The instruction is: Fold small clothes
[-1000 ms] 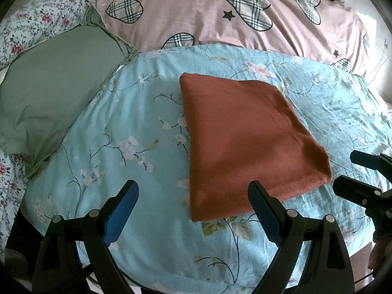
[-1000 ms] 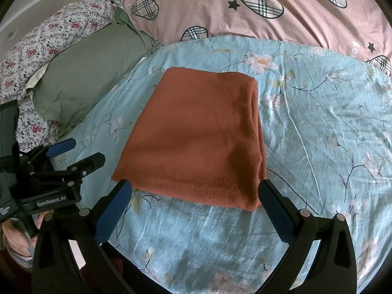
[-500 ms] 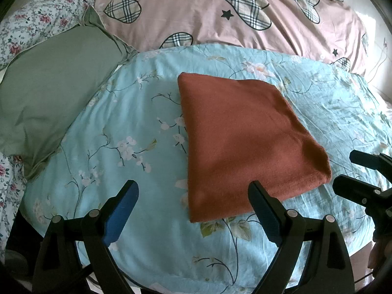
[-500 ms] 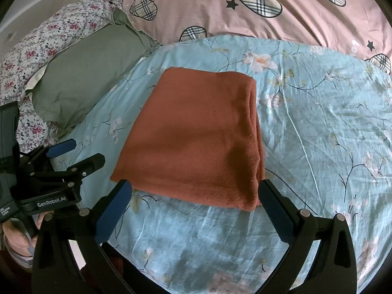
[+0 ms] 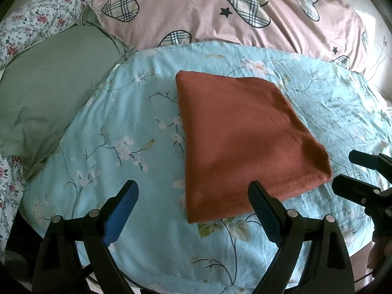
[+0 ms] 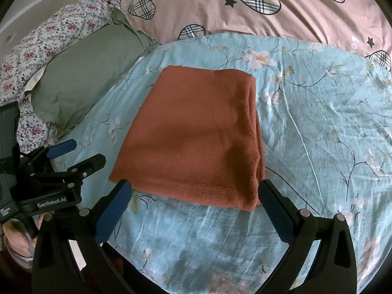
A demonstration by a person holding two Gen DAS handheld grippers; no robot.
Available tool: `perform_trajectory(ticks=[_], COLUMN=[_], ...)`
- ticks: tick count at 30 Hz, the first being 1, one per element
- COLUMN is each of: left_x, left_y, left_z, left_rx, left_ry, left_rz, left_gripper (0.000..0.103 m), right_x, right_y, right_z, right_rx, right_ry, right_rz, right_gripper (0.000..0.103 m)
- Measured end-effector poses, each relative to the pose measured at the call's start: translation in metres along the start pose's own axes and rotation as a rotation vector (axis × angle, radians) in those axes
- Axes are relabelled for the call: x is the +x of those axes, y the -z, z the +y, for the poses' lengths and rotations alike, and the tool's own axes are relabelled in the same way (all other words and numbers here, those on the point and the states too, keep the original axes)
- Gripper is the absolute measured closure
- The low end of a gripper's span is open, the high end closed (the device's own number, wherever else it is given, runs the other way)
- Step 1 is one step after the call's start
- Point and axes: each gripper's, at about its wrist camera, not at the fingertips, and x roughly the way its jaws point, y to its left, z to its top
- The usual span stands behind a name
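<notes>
A rust-orange cloth (image 5: 245, 142) lies folded into a flat rectangle on the light blue floral bedspread (image 5: 127, 127); it also shows in the right wrist view (image 6: 196, 142). My left gripper (image 5: 193, 196) is open and empty, held just short of the cloth's near left corner. My right gripper (image 6: 193, 193) is open and empty, its jaws standing either side of the cloth's near edge without touching it. Each gripper shows in the other's view, the right one (image 5: 352, 171) and the left one (image 6: 73, 156).
A green pillow (image 5: 49, 93) lies to the left of the cloth. A pink quilt with plaid hearts (image 5: 232, 14) lies behind it. A floral sheet (image 6: 36, 49) covers the far left. The bed's near edge runs just below the grippers.
Both grippers have drifted very slightly; the cloth lies as before and both grippers stay open.
</notes>
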Motion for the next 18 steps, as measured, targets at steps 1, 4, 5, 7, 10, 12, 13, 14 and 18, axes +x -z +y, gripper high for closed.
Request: perform_trajectory(ticks=[1, 4, 5, 7, 10, 12, 13, 14, 18], left_x=[0.0001, 0.0003, 0.0005, 0.0007, 0.0008, 0.0013, 0.0012, 0.0016, 0.0027], left_y=[0.0001, -0.0002, 0.0000, 0.0002, -0.0001, -0.0005, -0.0005, -0.0006, -0.0020], left_z=[-0.0002, -0.0008, -0.0011, -0.0016, -0.0017, -0.0018, -0.0018, -0.0019, -0.0020], left_rx=[0.000, 0.003, 0.005, 0.005, 0.004, 0.004, 0.005, 0.006, 0.008], left_ry=[0.000, 0.001, 0.001, 0.000, 0.001, 0.001, 0.001, -0.001, -0.003], left_rz=[0.000, 0.001, 0.001, 0.003, 0.003, 0.004, 0.003, 0.004, 0.003], left_gripper=[0.011, 0.011, 0.011, 0.011, 0.011, 0.011, 0.011, 0.011, 0.011], right_x=[-0.0005, 0.0000, 0.0001, -0.0001, 0.0005, 0.0013, 0.0014, 0.0016, -0.0001], right_y=[0.0000, 0.0002, 0.0000, 0.0000, 0.0002, 0.0001, -0.0004, -0.0006, -0.0028], right_z=[0.0002, 0.0000, -0.0001, -0.0003, -0.0007, -0.0015, -0.0024, -0.0030, -0.0077], right_rx=[0.000, 0.000, 0.000, 0.000, 0.001, 0.002, 0.002, 0.004, 0.007], right_ry=[0.001, 0.002, 0.001, 0.002, 0.002, 0.004, 0.004, 0.005, 0.008], right_rz=[0.000, 0.000, 0.000, -0.001, -0.001, -0.002, -0.003, -0.004, -0.008], right_gripper=[0.001, 0.001, 0.001, 0.001, 0.001, 0.001, 0.001, 0.001, 0.001])
